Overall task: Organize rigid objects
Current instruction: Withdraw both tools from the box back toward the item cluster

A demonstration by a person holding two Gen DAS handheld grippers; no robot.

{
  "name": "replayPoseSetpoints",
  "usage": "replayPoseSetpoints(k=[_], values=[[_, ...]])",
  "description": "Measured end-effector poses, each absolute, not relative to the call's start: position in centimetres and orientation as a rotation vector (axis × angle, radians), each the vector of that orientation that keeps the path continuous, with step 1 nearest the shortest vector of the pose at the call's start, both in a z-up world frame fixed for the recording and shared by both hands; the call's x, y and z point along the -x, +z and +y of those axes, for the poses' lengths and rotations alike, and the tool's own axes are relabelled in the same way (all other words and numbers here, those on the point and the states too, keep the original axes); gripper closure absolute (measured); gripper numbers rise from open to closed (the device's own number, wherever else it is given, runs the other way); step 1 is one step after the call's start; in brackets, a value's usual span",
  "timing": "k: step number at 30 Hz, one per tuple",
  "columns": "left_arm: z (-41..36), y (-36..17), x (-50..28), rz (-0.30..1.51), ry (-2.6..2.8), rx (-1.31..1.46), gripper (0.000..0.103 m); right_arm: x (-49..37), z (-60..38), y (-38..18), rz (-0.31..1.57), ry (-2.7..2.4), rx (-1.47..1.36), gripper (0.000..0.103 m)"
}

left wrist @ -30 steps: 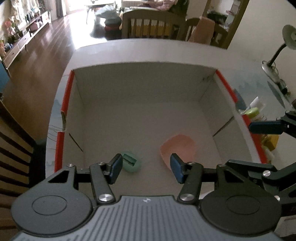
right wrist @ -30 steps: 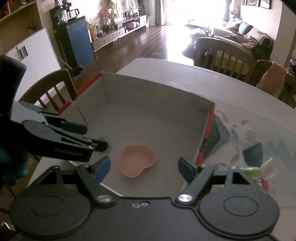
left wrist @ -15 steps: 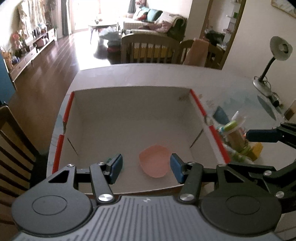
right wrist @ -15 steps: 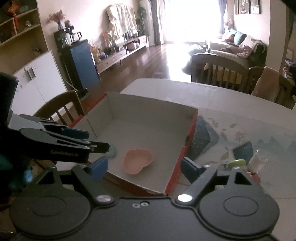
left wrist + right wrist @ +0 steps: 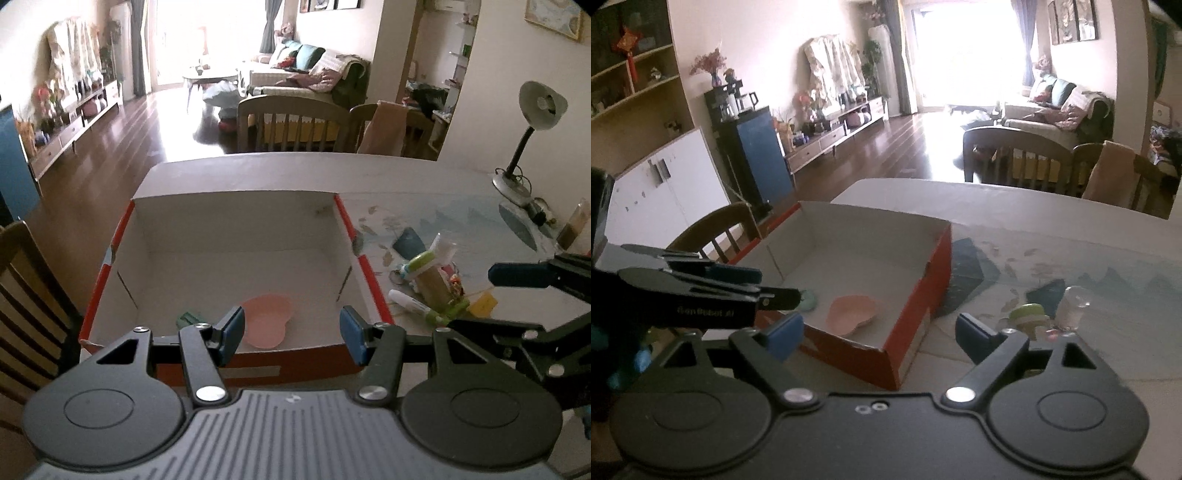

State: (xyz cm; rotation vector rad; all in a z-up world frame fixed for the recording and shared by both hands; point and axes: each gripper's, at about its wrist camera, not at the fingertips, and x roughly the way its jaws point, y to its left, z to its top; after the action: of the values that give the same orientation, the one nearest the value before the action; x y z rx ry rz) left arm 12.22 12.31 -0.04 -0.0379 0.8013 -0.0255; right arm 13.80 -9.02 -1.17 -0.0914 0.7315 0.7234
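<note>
Pink heart dish inside red box, empty tongs above

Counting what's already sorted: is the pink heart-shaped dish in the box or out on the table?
In. The pink dish lies on the floor of the red cardboard box, inside its walls.

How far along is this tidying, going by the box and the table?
Early days. Done: a pink heart-shaped dish and a small green item lie in the red box. In hand: nothing; the left tool is empty, and the right tool is opening with nothing between its fingers. Left: the pile of bottles and tubes on the table.
</note>
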Motion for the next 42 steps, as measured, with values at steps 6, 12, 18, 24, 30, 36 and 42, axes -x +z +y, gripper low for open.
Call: replayPoseSetpoints(k=[6, 12, 18, 24, 30, 36, 42], values=[[9.3, 0.0, -11.1, 0.774, -0.040, 0.046, 0.047, -12.8, -12.2, -1.1, 0.677, 0.715, 0.062, 0.005], [6.2, -0.2, -10.6, 0.748, -0.069, 0.058, 0.037, -12.7, -15.6, -2.1, 0.683, 0.678, 0.070, 0.004], [3.4, -0.9, -11.1, 0.755, -0.092, 0.071, 0.023, -13.0, -18.6, -3.6, 0.701, 0.640, 0.090, 0.004], [0.8, -2.0, -12.0, 0.764, -0.095, 0.079, 0.016, -13.7, -21.3, -5.5, 0.743, 0.602, 0.092, 0.004], [-1.4, -3.5, -13.1, 0.752, -0.087, 0.070, 0.000, -14.8, -23.4, -7.1, 0.743, 0.573, 0.142, 0.004], [-3.5, -5.2, -15.1, 0.793, -0.062, 0.069, 0.000, -17.3, -24.7, -9.2, 0.765, 0.549, 0.176, 0.006], [-4.8, -7.8, -17.4, 0.849, -0.022, 0.075, 0.000, -19.4, -24.8, -11.2, 0.794, 0.558, 0.215, 0.007]])
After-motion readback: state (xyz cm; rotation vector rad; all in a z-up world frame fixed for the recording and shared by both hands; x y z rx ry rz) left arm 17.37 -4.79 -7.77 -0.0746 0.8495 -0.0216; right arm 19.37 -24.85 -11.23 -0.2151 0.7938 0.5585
